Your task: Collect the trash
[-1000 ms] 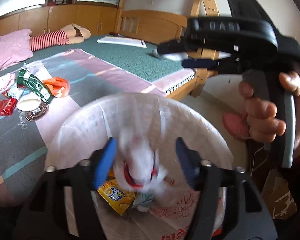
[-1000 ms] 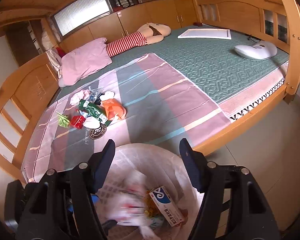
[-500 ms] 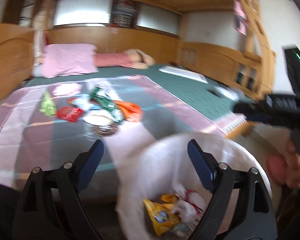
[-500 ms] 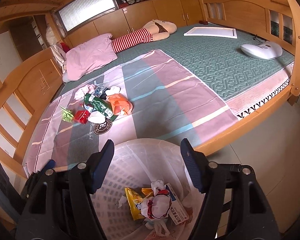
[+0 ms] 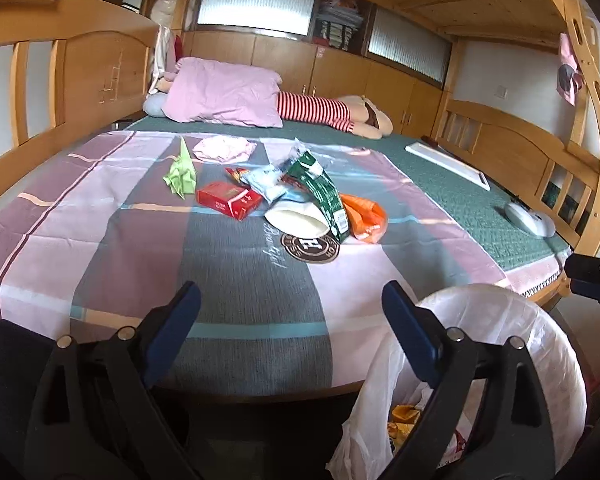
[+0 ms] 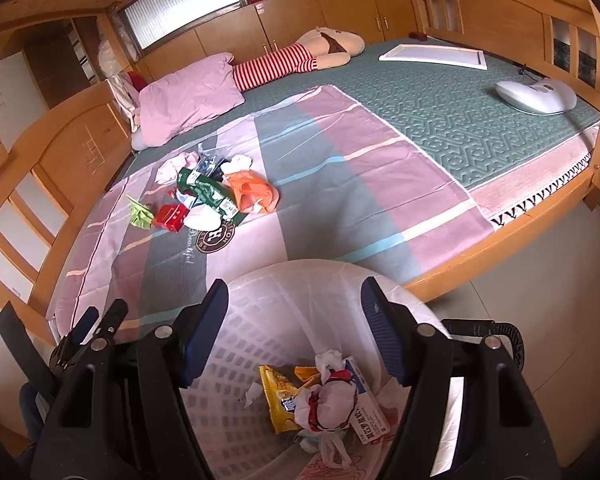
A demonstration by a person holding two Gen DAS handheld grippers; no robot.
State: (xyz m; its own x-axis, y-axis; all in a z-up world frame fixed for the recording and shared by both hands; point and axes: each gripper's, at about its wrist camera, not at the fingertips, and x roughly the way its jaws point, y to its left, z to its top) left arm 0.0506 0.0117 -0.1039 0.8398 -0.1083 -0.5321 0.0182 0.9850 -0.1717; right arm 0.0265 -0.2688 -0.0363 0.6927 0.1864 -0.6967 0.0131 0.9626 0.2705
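Wooden bunk bed [image 5: 100, 80], striped sheet [image 5: 240, 280]; trash [image 5: 284, 196] heaped at 12 o'clock. Lined bin [image 6: 300, 300] below. Left tongs [image 5: 292, 304] opening, empty; right tongs [image 6: 294, 300] apart, empty.

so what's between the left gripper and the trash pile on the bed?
Only bare striped sheet. In the left wrist view the left gripper, jaws opening and empty, faces the trash pile across it.

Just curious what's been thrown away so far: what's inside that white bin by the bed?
In the bin: a yellow snack bag, a knotted white bag and a white-blue box. Anything beneath them is covered.
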